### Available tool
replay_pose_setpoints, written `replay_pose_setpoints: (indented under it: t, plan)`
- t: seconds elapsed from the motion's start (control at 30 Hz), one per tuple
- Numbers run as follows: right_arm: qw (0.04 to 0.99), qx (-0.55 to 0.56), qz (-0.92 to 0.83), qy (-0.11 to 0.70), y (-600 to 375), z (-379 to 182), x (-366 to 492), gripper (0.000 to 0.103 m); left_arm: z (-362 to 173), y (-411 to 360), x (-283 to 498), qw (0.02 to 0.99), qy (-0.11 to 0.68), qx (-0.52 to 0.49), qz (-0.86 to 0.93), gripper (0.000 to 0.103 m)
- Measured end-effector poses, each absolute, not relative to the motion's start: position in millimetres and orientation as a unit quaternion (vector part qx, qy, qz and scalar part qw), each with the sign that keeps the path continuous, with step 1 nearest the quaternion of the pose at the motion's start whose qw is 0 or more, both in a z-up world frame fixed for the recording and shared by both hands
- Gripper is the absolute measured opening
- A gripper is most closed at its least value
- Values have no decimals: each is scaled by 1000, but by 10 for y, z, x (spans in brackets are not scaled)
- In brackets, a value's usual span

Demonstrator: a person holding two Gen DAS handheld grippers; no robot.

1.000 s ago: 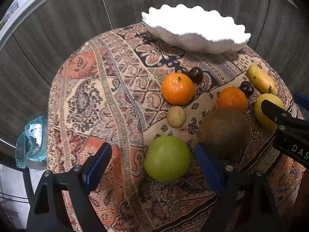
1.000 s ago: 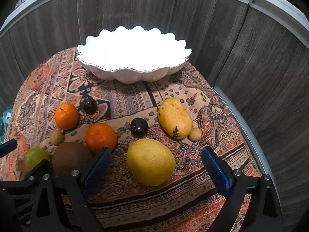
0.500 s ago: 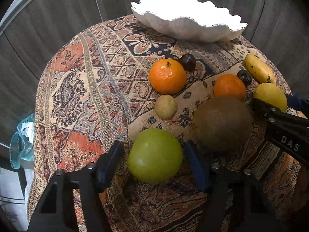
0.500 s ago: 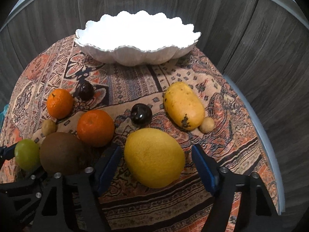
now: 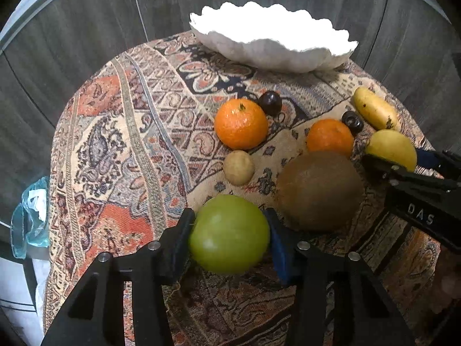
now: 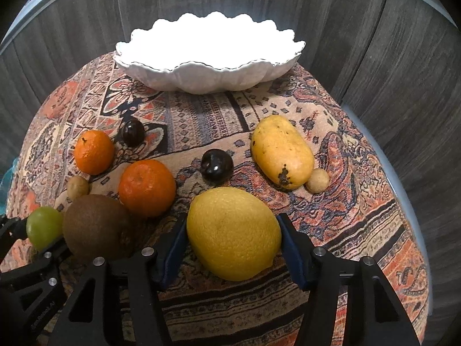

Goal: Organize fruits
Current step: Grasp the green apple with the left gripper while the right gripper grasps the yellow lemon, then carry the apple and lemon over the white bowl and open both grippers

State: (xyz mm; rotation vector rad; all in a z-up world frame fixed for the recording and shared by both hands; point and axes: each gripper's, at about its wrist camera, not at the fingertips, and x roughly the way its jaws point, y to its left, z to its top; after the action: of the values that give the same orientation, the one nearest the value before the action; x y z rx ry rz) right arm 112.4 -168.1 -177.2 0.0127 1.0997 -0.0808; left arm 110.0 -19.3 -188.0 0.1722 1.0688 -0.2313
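Crowded table. Brown kiwi [image 5: 318,190] sits just right of the green apple [image 5: 229,233], almost against the left tool's right finger, and fills the space between the two tools. Small tan fruit [image 5: 238,167] lies just beyond the apple, an orange [image 5: 241,124] behind that, with a dark plum [image 5: 270,103] touching the orange's far side. Second orange [image 6: 147,188] sits just left of the lemon [image 6: 233,232], close to the right tool's left finger; second dark plum [image 6: 216,163] just behind the lemon. Yellow mango [image 6: 281,155] further right with dark spots, another small tan fruit [image 6: 317,180] touching its near end.

Left tool [image 5: 229,240]: jaws have just been closing, blue pads now against both sides of the green apple, gripping it. Apple is smooth, shiny and round, still down on the cloth at the near edge. Right tool [image 6: 232,240]: jaws also just closing, pads pressed on both sides of the lemon. Lemon is big, oval, with pitted yellow skin, resting on the cloth at the near right.

White scalloped bowl [image 6: 207,77] at the far edge of the table, well apart from both tools; inside blown out white. Table [image 5: 121,132] is round, covered with a patterned orange, cream and navy woven cloth. Grey wood-grain panels behind. Pale blue plastic bag [image 5: 28,216] low on the left, off the table.
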Motion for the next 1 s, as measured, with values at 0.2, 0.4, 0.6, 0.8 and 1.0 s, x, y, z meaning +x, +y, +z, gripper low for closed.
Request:
replay_pose_setpoints:
  t: [0.2, 0.4, 0.6, 0.8, 1.0]
  plan:
    - [857, 3, -41, 514, -1635, -1642, 1049, 60, -1754, -121, 1068, 857, 499, 73, -109, 48]
    - [866, 6, -33, 499, -1582, -1454, 1025, 60, -1552, -74, 1056, 865, 486, 73, -99, 48]
    - [878, 13, -30, 477, -1604, -1264, 1064, 60, -1356, -94, 1097, 875, 469, 72, -90, 48]
    - [884, 28, -33, 465, -1719, -1102, 1073, 60, -1149, -210, 1145, 881, 457, 73, -96, 48]
    - [892, 32, -37, 449, -1838, -946, 1144, 60, -972, -337, 1305, 887, 444, 70, -107, 48]
